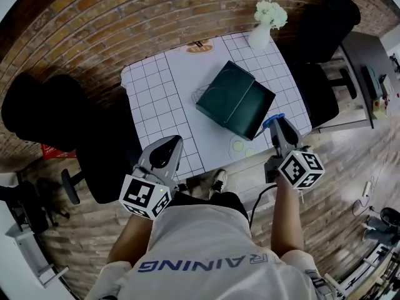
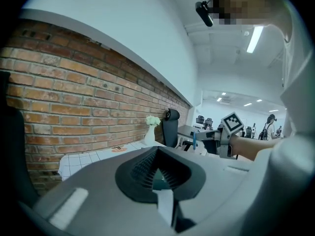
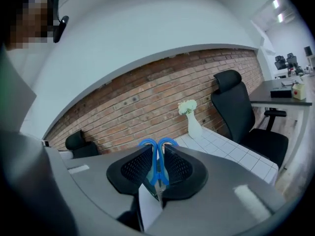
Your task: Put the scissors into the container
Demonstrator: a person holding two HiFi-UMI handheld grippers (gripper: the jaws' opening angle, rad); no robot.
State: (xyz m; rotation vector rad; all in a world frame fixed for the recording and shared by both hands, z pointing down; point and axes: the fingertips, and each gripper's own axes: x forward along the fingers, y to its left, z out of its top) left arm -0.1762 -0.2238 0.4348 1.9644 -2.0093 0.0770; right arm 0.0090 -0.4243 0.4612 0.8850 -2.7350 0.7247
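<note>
a brick wall (image 1: 94, 24) runs behind a table (image 1: 187, 74) under a white grid cloth. black chairs stand at both ends of it, one on the left (image 1: 44, 111) and one on the right (image 1: 325, 24). a person in a pale shirt (image 1: 206, 249) stands at the near edge, with a gripper in each hand.

a dark green container (image 1: 234, 99) sits about mid-table, turned at an angle to the table's edges.

the left gripper (image 1: 165, 152) is over the table's near left corner, well apart from the container. in the left gripper view its claw (image 2: 158, 173) is pressed together at the tips and nothing is in it.

the right gripper (image 1: 280, 130) is over the near right part of the table, just beside the container's near corner. in the right gripper view its claw (image 3: 157, 154) is pinching the scissors (image 3: 157, 163) between the ribbed pads. the blue handle loops stick out past the tips. from the head view only a bit of blue (image 1: 275, 119) shows at the claw's end, near the container but not in it.

a white vase (image 1: 261, 35) with pale flowers stands at the far right corner.
</note>
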